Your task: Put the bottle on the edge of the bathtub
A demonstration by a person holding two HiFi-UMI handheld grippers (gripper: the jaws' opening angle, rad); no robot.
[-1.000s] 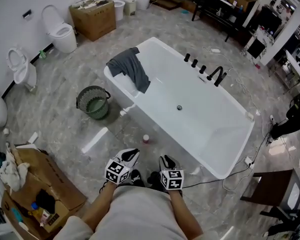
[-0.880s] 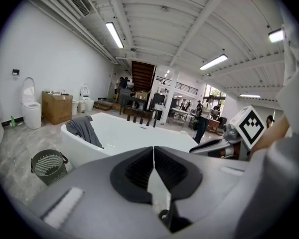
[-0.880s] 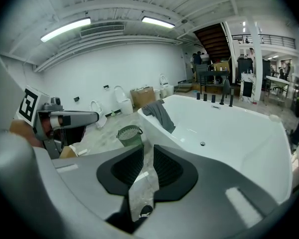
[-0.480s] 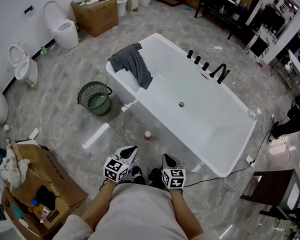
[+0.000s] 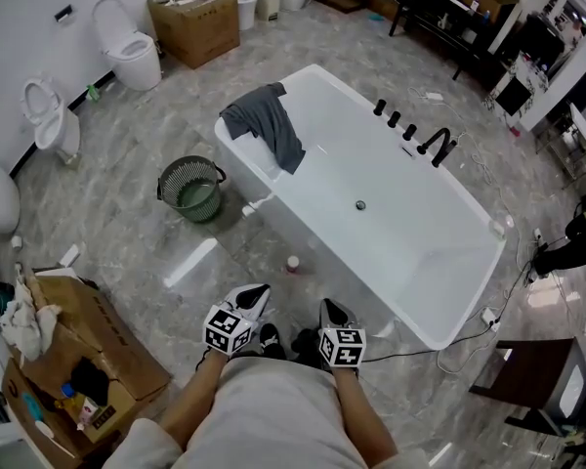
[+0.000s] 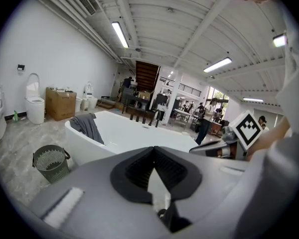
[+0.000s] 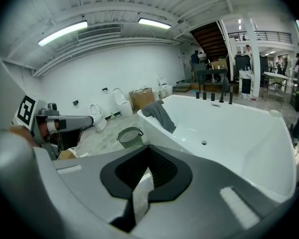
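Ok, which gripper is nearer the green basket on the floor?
Left. In the head view the left gripper is below and slightly right of the green basket; the right gripper is farther right still.

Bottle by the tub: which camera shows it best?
The head view: the bottle sits in plain sight on the floor, just outside the bathtub. Neither gripper view shows it at all; that stretch of floor is out of sight there.

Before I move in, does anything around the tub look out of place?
Yes. The small white-and-pink bottle stands on the grey marble floor beside the white bathtub, not on its edge. A dark grey cloth hangs over one end of its rim. No spill or damage shows.
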